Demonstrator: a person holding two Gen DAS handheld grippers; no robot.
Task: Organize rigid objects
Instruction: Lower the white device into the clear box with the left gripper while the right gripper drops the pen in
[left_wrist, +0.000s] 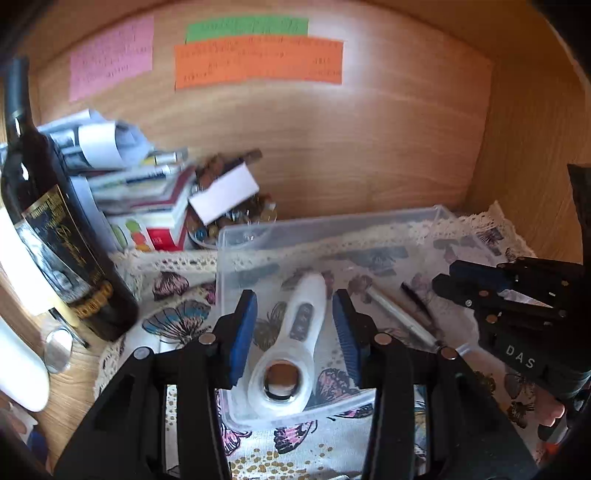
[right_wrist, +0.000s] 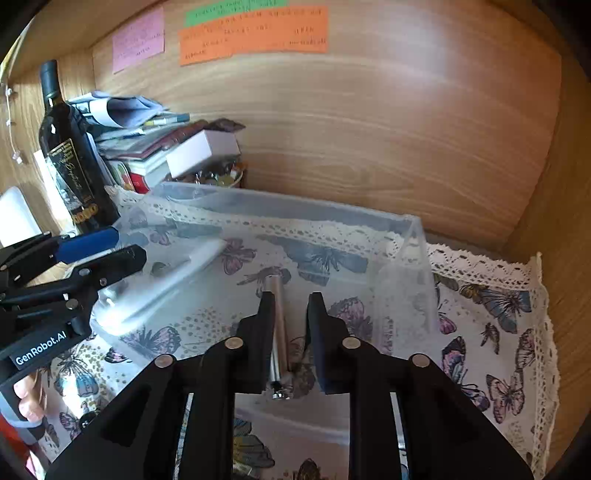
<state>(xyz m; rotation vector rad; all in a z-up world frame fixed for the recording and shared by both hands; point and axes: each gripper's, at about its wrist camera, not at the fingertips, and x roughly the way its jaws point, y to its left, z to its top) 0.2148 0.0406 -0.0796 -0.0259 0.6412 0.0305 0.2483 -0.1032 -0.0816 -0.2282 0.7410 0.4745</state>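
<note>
A clear plastic box stands on a butterfly-print cloth. A white handheld device with a round metal end lies in it. My left gripper is open, its blue-padded jaws on either side of the device and apart from it. A silver pen-like rod lies in the same box. My right gripper is open around the rod, which lies against the left finger. The left gripper and the blurred white device also show in the right wrist view. The right gripper shows in the left wrist view.
A dark wine bottle stands at the left. A stack of books and papers and a jar of small items sit behind the box. Wooden walls close in the back and right. A white object lies at far left.
</note>
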